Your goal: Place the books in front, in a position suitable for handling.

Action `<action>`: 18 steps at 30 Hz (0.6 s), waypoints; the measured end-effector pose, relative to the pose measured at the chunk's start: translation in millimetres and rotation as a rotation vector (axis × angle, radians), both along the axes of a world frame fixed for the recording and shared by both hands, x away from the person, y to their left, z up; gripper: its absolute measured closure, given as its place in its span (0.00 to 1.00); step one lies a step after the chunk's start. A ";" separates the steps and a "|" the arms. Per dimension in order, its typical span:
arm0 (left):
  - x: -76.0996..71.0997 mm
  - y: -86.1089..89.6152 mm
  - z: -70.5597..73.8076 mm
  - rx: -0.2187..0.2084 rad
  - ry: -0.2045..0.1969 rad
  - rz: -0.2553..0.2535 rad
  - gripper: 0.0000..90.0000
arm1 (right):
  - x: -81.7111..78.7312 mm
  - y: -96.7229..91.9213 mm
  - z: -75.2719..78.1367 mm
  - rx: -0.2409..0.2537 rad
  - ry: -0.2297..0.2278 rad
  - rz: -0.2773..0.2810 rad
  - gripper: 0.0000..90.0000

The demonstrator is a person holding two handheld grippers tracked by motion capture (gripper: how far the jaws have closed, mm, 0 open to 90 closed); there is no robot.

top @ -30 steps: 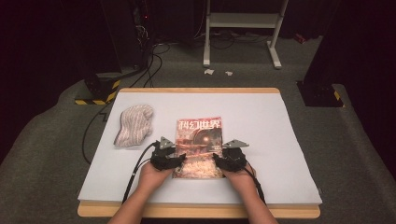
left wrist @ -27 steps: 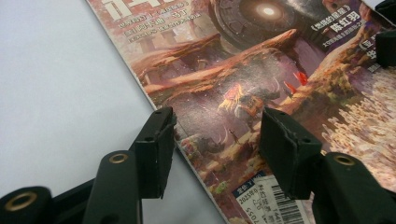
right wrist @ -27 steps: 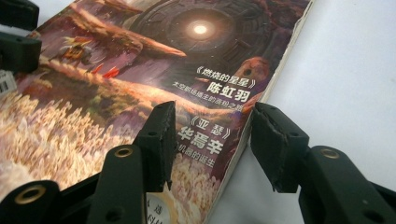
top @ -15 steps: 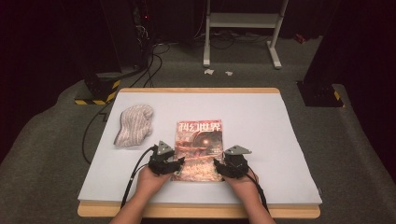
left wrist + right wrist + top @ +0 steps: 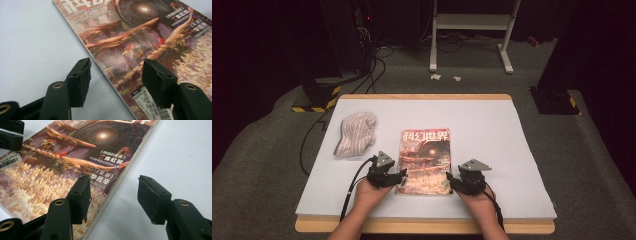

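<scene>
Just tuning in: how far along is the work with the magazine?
Early. The magazine lies flat and closed on the table. The left claw and right claw flank its near corners, jaws open astride its edges, gripping nothing. Any grip or lift remains.

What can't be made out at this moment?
- Magazine: title cut off by the top edge in the left gripper view; small cover print too fine in the high view.
- Barcode label: partly hidden behind the left gripper jaw.
- Striped cloth: what it is, too small in the high view.
</scene>
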State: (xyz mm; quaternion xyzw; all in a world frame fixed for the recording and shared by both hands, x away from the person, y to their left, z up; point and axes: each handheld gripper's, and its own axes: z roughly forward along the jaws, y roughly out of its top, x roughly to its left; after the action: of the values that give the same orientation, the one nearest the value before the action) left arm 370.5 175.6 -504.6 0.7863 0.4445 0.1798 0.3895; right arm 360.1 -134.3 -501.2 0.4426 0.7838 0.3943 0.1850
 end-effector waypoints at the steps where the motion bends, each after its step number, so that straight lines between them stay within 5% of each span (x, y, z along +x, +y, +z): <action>1: 0.6 0.4 -1.1 -0.008 0.009 -0.002 0.45 | 0.3 -0.2 -0.3 0.003 0.005 0.000 0.49; 8: 0.5 -4.9 -5.6 -0.045 0.049 -0.031 0.49 | 7.4 13.0 -6.4 0.004 0.049 0.027 0.51; 18: -10.4 -11.7 -5.6 -0.031 0.038 -0.013 0.48 | 2.6 17.1 -5.9 -0.016 0.065 0.028 0.55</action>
State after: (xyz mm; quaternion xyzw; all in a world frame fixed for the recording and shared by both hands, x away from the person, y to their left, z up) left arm 360.1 163.9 -510.2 0.7863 0.4495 0.1556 0.3944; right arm 362.7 -117.1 -507.1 0.4427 0.7986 0.3760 0.1575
